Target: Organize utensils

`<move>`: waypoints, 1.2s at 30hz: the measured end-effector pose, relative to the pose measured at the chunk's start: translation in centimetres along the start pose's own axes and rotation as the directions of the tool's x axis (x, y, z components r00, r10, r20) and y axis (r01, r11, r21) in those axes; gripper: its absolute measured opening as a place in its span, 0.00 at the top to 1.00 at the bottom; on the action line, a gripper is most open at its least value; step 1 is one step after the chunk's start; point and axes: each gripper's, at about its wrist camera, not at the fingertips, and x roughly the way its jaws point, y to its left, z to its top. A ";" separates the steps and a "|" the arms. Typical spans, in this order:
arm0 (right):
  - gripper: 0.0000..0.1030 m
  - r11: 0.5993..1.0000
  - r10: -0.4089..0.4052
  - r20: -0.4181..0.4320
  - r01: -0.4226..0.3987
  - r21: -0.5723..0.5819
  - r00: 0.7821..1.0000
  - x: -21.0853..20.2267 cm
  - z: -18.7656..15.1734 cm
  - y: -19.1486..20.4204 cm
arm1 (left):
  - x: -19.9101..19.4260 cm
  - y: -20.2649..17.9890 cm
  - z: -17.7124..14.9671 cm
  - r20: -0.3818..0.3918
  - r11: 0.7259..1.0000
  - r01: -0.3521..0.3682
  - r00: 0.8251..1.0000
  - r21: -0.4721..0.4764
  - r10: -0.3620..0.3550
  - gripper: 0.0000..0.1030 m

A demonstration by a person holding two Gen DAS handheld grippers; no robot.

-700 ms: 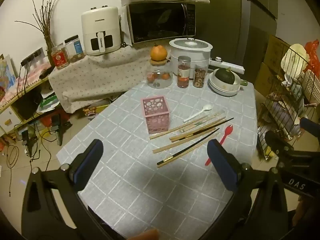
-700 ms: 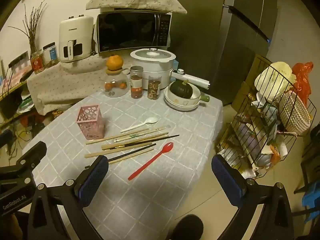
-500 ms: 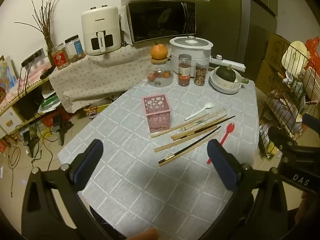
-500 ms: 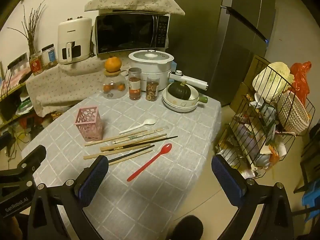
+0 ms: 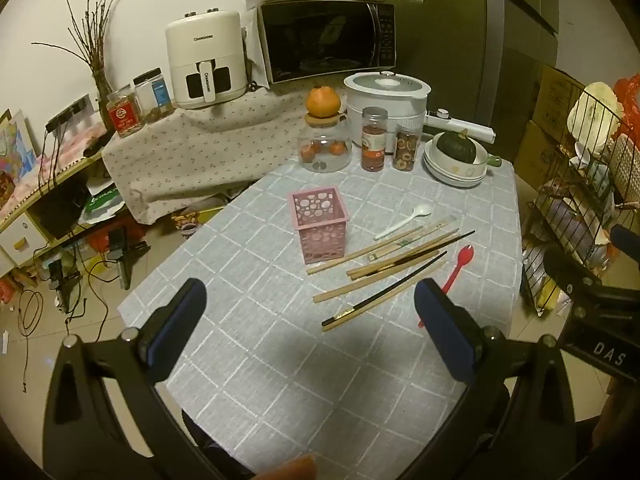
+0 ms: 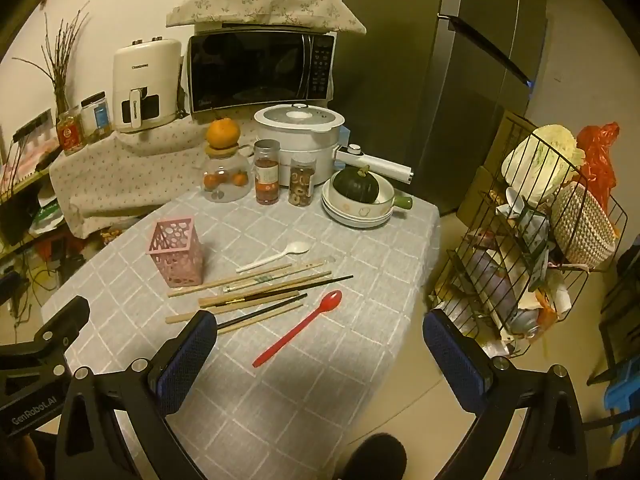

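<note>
both views have closed in slightly on the table [image 5: 248, 364] since the earlier frames; the utensils sit lower and larger in frame, and none of them has shifted. judgement: an approach only, sorting not yet begun.

left gripper [image 5: 308, 328]: jaws spread wide, nothing between them, above bare cloth at the near side. right gripper [image 6: 320, 360]: jaws spread wide, empty, with the red spoon [image 6: 298, 326] lying on the table between them, untouched.

count, as seen from the right wrist:
- pink holder [image 6: 176, 252]: one, upright, left of the utensils, apparently empty.
- white spoon [image 6: 276, 257]: one, at the far edge of the group.
- red spoon: one, nearest.
- chopsticks [image 6: 248, 292]: about eight, mostly pale wood, roughly two dark; overlaps prevent a firm count.

all utensils lie loose on the table, right of the holder.
</note>
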 end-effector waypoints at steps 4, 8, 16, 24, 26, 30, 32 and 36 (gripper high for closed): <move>0.00 1.000 -0.005 0.003 0.005 0.007 1.000 0.1 0.9 -0.2 | 0.0 0.1 0.1 0.001 1.000 0.000 1.000 -0.001 0.000 0.00; 0.00 1.000 -0.009 0.021 0.009 0.012 1.000 -0.2 1.0 -0.2 | 0.0 0.2 0.2 0.006 1.000 0.001 1.000 -0.005 -0.001 0.00; 0.00 1.000 0.027 0.066 -0.026 -0.009 0.997 -2.2 1.3 0.4 | -0.9 0.5 0.6 0.036 1.000 0.004 0.999 -0.012 -0.004 0.00; 0.00 1.000 0.012 0.124 -0.011 -0.012 0.992 -3.9 1.3 0.4 | -2.3 1.1 0.8 0.091 1.000 -0.008 0.996 -0.024 0.011 0.00; 0.00 1.000 0.004 0.135 -0.003 -0.007 0.991 -4.1 1.2 0.2 | -2.4 1.0 0.8 0.098 1.000 -0.012 0.995 -0.023 0.014 0.00; 0.00 1.000 -0.008 0.154 0.007 0.007 0.988 -4.5 1.2 -0.3 | -2.7 0.9 0.7 0.105 1.000 -0.011 0.994 -0.018 0.013 0.00; 0.00 1.000 -0.013 0.158 0.012 0.012 0.987 -4.6 1.2 -0.4 | -2.8 0.9 0.7 0.110 1.000 -0.012 0.994 -0.017 0.014 0.00; 0.00 1.000 -0.017 0.160 0.014 0.017 0.987 -4.5 1.1 -0.5 | -2.8 0.8 0.7 0.111 1.000 -0.013 0.994 -0.017 0.015 0.00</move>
